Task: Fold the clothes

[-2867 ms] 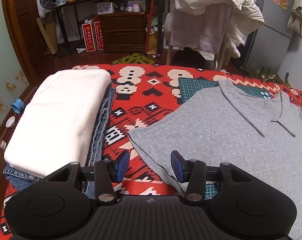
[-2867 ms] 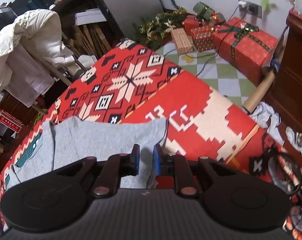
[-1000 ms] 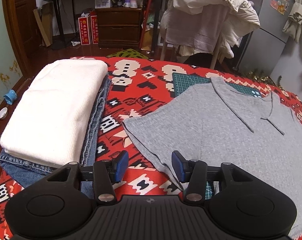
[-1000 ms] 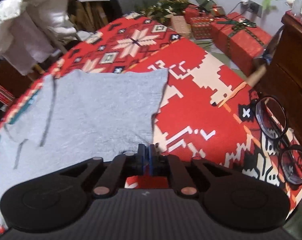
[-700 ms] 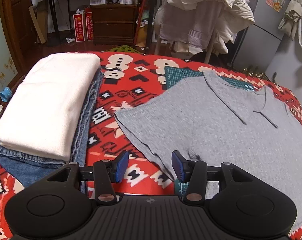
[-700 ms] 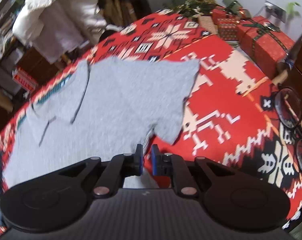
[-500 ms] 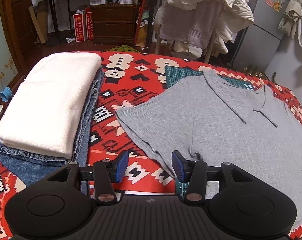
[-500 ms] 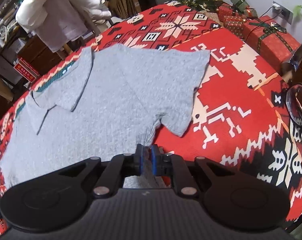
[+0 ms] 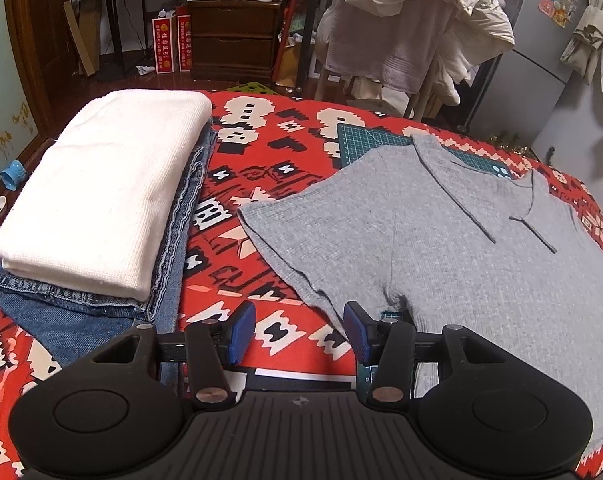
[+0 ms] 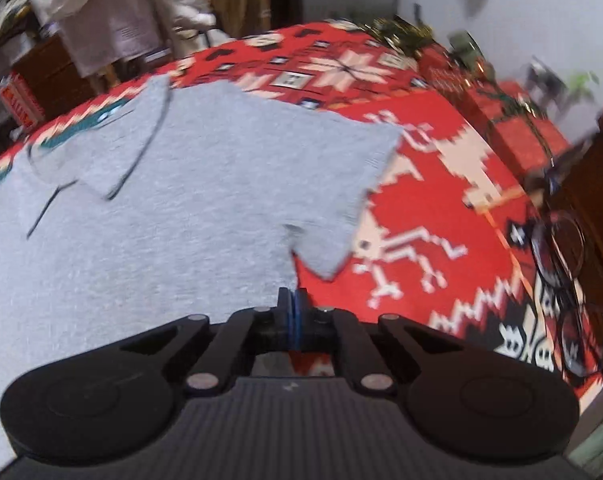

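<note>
Two tongs work over a table draped in a red patterned cloth (image 9: 261,184). A grey shirt (image 9: 441,240) lies spread flat across the right half of it, collar toward the far edge, one short sleeve reaching out toward the middle and the other toward the right edge. The left tongs (image 9: 299,330) hang with their blue pads wide apart and nothing between them, just above the near hem of the left sleeve. The right tongs (image 10: 292,312) are pressed together at the shirt's side edge just below the right sleeve's armpit; the picture is blurred there, so I cannot tell whether any fabric is caught between the pads. A green cutting mat (image 9: 365,140) peeks out from under the shirt near the far edge. Along the left edge sits a folded white towel (image 9: 97,192) stacked on folded jeans (image 9: 81,312). Spectacles (image 10: 561,240) lie at the right edge of the table.
</note>
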`<state>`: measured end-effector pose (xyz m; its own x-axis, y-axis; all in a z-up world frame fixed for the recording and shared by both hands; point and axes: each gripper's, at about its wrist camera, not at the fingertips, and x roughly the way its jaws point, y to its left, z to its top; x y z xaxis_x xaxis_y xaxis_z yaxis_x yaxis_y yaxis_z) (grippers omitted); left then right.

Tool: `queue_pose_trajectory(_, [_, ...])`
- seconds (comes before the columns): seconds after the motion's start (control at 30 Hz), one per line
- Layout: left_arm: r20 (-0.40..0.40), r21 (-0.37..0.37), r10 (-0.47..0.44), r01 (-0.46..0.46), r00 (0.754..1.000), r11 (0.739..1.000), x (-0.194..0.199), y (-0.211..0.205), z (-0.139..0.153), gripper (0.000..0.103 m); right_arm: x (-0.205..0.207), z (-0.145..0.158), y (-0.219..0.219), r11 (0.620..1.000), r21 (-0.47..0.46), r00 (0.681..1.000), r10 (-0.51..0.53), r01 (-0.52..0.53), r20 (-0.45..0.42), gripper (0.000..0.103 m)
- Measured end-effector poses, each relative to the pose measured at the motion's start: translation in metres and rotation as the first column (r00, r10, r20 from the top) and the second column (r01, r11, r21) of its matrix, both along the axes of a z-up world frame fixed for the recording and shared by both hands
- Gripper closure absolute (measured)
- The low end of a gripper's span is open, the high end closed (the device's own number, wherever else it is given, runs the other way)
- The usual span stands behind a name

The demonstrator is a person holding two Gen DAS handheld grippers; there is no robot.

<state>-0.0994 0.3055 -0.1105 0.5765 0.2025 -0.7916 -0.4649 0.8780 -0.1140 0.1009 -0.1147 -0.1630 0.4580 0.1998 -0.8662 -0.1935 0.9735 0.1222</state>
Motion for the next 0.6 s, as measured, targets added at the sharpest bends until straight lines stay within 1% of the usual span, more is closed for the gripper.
queue_pose_trajectory(0.03, [0.001, -0.006, -0.003, 0.003, 1.000, 1.000, -0.001, 0.000, 0.000, 0.055, 0.001, 0.000, -0.006, 1.000, 0.011, 1.000, -0.017, 0.017, -0.003, 0.103])
queue_pose_trajectory(0.1, [0.003, -0.023, -0.010, 0.010, 1.000, 1.000, -0.003, 0.000, 0.001, 0.055, 0.004, -0.001, -0.015, 0.998, -0.015, 0.998, -0.057, 0.057, 0.002, 0.103])
queue_pose_trajectory(0.2, [0.014, -0.047, -0.030, 0.030, 0.999, 0.998, -0.006, -0.005, 0.003, 0.055, 0.004, 0.001, -0.029, 0.996, 0.038, 0.997, -0.076, 0.077, -0.011, 0.103])
queue_pose_trajectory(0.27, [0.021, -0.050, -0.047, 0.048, 0.999, 0.998, -0.009, -0.012, 0.004, 0.054, 0.000, 0.006, -0.036, 0.994, 0.084, 0.997, -0.077, 0.077, -0.002, 0.101])
queue_pose_trajectory(0.37, [0.030, -0.054, -0.082, 0.083, 0.996, 0.995, -0.012, -0.025, 0.005, 0.048, -0.012, 0.016, -0.039, 0.988, 0.146, 0.998, -0.057, 0.055, 0.007, 0.095])
queue_pose_trajectory(0.43, [0.032, -0.039, -0.108, 0.110, 0.994, 0.993, -0.012, -0.037, 0.007, 0.045, -0.025, 0.024, -0.035, 0.988, 0.154, 0.999, -0.034, 0.029, 0.034, 0.089])
queue_pose_trajectory(0.5, [0.032, -0.019, -0.137, 0.138, 0.990, 0.990, -0.011, -0.051, 0.008, 0.036, -0.039, 0.031, -0.027, 0.986, 0.165, 0.998, 0.008, -0.018, 0.059, 0.073])
queue_pose_trajectory(0.57, [0.031, 0.012, -0.167, 0.167, 0.985, 0.986, -0.009, -0.067, 0.009, 0.027, -0.053, 0.036, -0.015, 0.986, 0.160, 0.996, 0.040, -0.053, 0.085, 0.066])
queue_pose_trajectory(0.6, [0.030, 0.034, -0.179, 0.178, 0.983, 0.984, -0.007, -0.075, 0.009, 0.025, -0.061, 0.038, -0.008, 0.984, 0.157, 0.993, 0.062, -0.077, 0.102, 0.060])
